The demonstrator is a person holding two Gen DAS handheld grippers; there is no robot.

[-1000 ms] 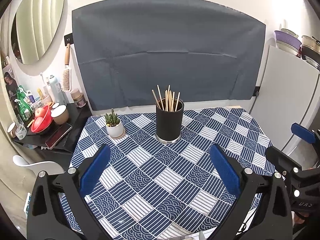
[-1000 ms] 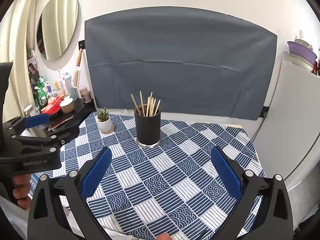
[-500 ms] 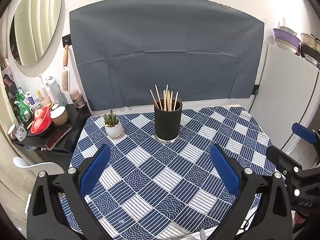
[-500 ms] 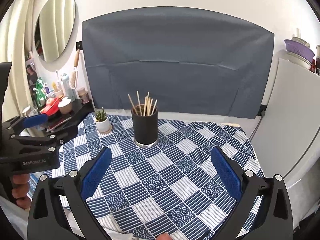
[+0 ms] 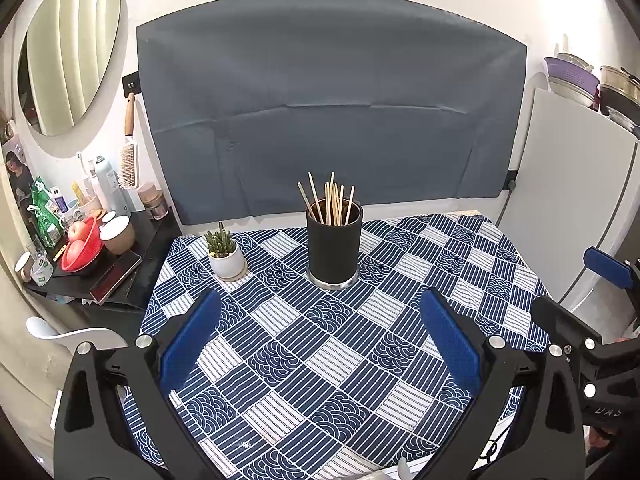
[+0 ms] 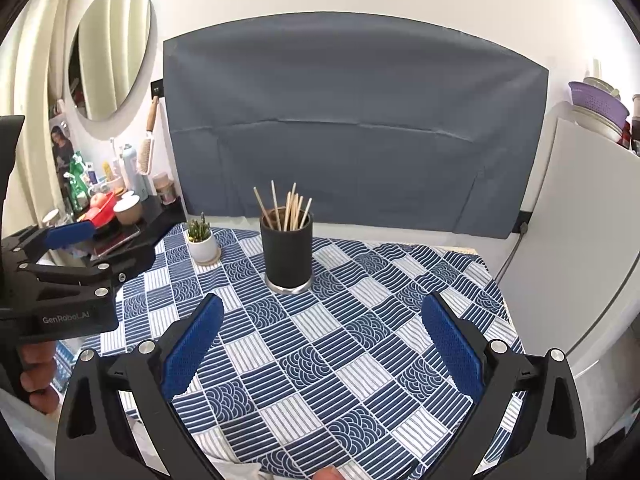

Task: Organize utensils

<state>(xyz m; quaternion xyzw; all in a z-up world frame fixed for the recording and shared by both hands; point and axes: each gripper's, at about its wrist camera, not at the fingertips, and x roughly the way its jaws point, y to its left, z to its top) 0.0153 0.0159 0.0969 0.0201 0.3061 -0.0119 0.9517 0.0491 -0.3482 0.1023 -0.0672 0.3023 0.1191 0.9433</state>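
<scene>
Left tool [image 5: 320, 332]: jaws spread wide, nothing between the blue pads [image 5: 190, 344]. Held above the near part of the counter [image 5: 460, 264], which carries a blue-and-white patterned cloth.

Right tool [image 6: 322, 334]: likewise spread wide, pads empty. Held above the near edge of the counter, to the right of the left tool; each tool shows at the edge of the other's view.

Wooden chopsticks [image 5: 330, 204] stand bunched, tips up and leaning at slight angles, inside a black cylindrical holder [image 5: 334, 246]. The holder is upright on a silver base toward the far centre of the counter, well apart from both tools and roughly in line with the gap of the left one.

Small potted succulent [image 5: 226, 250] in a white pot sits on a coaster near the holder, to its left, not touching it.

Grey cloth backdrop [image 5: 332, 108] hangs on the wall behind. A dark side shelf [image 5: 132, 276] at left holds a red basket [image 5: 86, 246] with fruit, cups and bottles. An oval mirror [image 5: 72, 48] hangs above it.
</scene>
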